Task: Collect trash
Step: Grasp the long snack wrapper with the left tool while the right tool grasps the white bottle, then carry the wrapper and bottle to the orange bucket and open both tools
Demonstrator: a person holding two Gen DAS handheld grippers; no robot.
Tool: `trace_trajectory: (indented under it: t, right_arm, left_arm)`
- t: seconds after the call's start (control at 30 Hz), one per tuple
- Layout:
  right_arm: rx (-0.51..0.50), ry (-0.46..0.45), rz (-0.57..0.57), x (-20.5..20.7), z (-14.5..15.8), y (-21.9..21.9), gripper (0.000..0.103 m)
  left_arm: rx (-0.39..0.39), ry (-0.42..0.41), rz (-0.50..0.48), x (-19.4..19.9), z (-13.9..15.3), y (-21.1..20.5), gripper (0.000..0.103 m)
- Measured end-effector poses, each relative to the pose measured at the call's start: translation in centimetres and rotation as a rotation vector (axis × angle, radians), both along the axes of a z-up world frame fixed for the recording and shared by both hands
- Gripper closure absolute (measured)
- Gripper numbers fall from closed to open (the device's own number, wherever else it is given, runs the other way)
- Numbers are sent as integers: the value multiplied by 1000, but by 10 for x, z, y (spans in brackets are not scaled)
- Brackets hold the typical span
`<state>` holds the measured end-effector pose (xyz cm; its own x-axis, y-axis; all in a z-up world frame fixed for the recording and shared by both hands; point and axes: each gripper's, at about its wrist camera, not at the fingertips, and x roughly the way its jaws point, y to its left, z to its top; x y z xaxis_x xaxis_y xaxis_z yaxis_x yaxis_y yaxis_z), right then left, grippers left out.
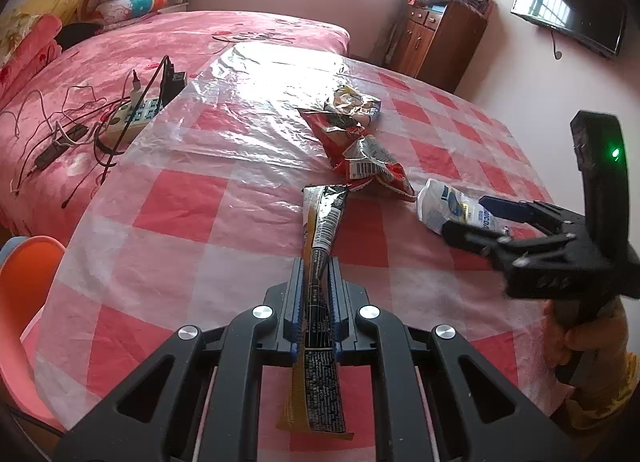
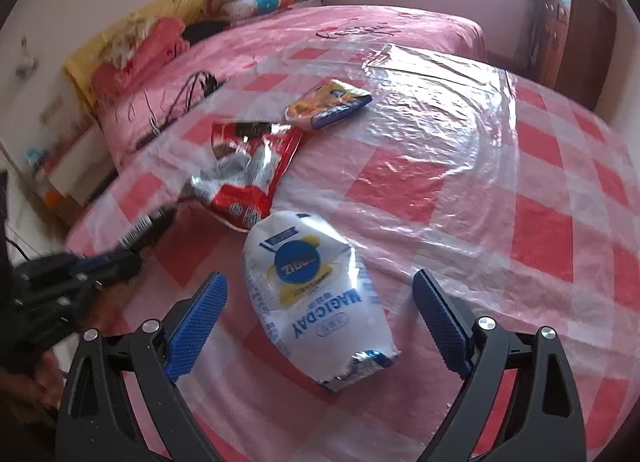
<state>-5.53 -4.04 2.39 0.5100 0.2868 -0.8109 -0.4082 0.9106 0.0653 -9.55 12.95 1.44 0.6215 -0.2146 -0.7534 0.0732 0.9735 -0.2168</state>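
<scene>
Four wrappers show on the checked tablecloth (image 1: pixel 168 213). The left gripper (image 1: pixel 316 282), at the bottom centre of its own view, has its jaws closed tight on a long black-and-yellow wrapper (image 1: pixel 322 217) running up the frame. The right gripper (image 2: pixel 320 302) stands wide open and holds nothing, a white pouch (image 2: pixel 312 286) lying between its blue pads (image 2: pixel 200 322) without touching either. A red crumpled bag (image 2: pixel 250 169) lies just above the pouch, and a yellow-and-blue packet (image 2: pixel 328 103) higher still.
</scene>
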Motion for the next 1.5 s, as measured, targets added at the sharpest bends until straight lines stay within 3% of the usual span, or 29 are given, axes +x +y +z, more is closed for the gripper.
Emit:
trace_trajectory:
  t: [0.1, 0.2, 0.33, 0.7, 0.9, 1.2, 1.5]
  right_arm:
    - [-95, -37, -4, -3, -4, 11, 21]
    - [-88, -47, 3, -4, -3, 12, 33]
    - [-81, -49, -1, -6, -3, 8, 35]
    - [206, 25, -88, -6, 9, -18, 36]
    - [282, 37, -85, -13, 19, -14, 36]
    - [423, 129, -24, -26, 24, 26, 36]
    - [453, 145, 105, -44, 43, 90, 36]
  left_arm:
    - [-18, -3, -1, -2, 1, 4, 90]
    - [-37, -9, -4, -4, 1, 9, 90]
    - [-60, -15, -9, -5, 0, 13, 90]
    - [-127, -36, -7, -12, -1, 38, 91]
    - [-157, -51, -1, -16, 1, 53, 92]
    - [-221, -104, 42, -30, 13, 86, 92]
    - [-315, -127, 115, -47, 13, 131, 92]
